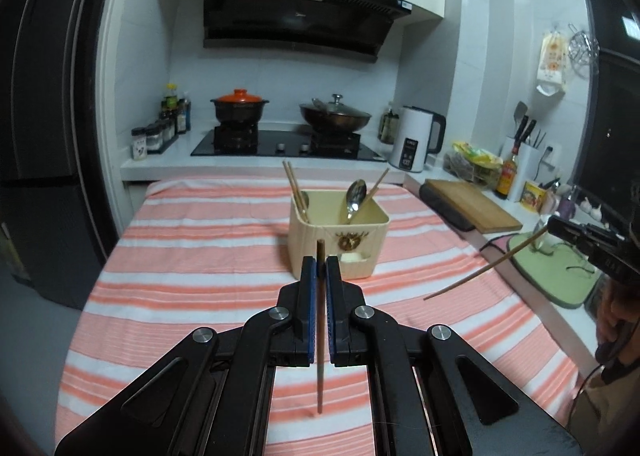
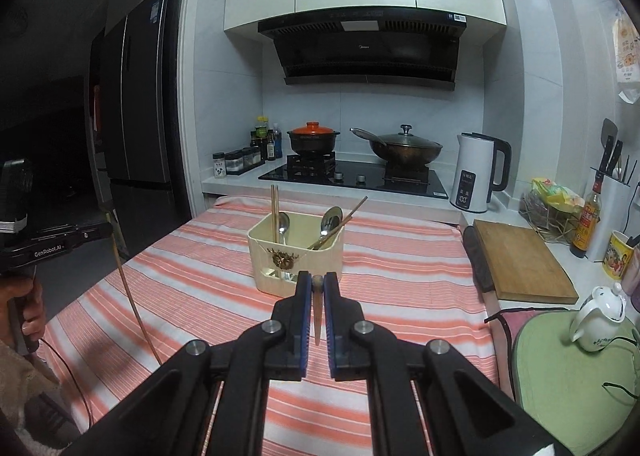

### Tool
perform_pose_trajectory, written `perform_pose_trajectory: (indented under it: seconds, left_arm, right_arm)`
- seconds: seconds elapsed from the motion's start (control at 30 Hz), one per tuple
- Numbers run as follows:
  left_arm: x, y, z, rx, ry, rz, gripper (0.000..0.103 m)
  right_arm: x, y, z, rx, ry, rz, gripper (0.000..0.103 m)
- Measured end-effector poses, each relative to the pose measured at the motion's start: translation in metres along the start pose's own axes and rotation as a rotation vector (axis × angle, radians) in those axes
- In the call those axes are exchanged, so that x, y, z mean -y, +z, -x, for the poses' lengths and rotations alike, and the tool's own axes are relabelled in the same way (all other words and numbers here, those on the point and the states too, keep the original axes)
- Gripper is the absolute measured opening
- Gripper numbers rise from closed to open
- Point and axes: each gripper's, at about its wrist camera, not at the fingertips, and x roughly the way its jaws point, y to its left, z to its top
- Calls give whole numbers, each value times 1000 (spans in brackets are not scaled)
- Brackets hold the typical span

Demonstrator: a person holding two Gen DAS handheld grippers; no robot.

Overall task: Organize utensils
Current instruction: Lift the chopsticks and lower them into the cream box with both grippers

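Since each gripper has its jaws clamped narrow on a single chopstick, this reads as a carry toward the holder (image 1: 340, 234), not a pickup. Left gripper (image 1: 321, 270) pinches its stick (image 1: 320, 336) near the top end, so the long part hangs down at 6 o'clock, tip above the striped cloth (image 1: 180, 256); gripped high like that, the tip can go into the holder first. In the right wrist view that same stick (image 2: 132, 296) hangs from the left gripper (image 2: 105, 228) at 9 o'clock, tip clear of the cloth.

Right gripper (image 2: 317, 284) holds its stick (image 2: 317, 308) end-on to the camera, butt just past the pads. The left view shows it (image 1: 480, 272) slanting toward 8 o'clock from the right gripper (image 1: 550, 226), well off the cloth.

Holder sits mid-cloth at 12 o'clock of both grippers, open top up. Already inside: two sticks (image 1: 294, 192) leaning at its 10 o'clock corner with a spoon (image 2: 283, 226), another spoon (image 1: 354, 200) and one stick (image 1: 374, 190) leaning toward 2 o'clock. They lean because the box is wide and shallow. Cloth around it shows no loose utensils.

Judgement: task nearly done, these two sticks look like the last. Next: tips over the rim, then release. Risk: a tip catches the rim or knocks the leaning ones.
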Motion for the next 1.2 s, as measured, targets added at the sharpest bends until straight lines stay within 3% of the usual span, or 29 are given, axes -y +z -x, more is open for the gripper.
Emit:
perform_pose_trajectory:
  seconds: [0.43,0.77,1.0,1.2]
  left_arm:
    - [11,51,-14,21,-74,5,2]
    - [20,134,-27,183,-65,0,2]
    - [9,165,-84,266,-9,52,2]
    - [-5,153,-153,172,8,86,2]
  right_arm:
    - [-2,33,-17,6,67,-31,6]
    - [-11,93,-44,98,57,12,6]
    - [-3,113,-96,76,31,6,6]
    - [17,107,-154,-61,64,-82,6]
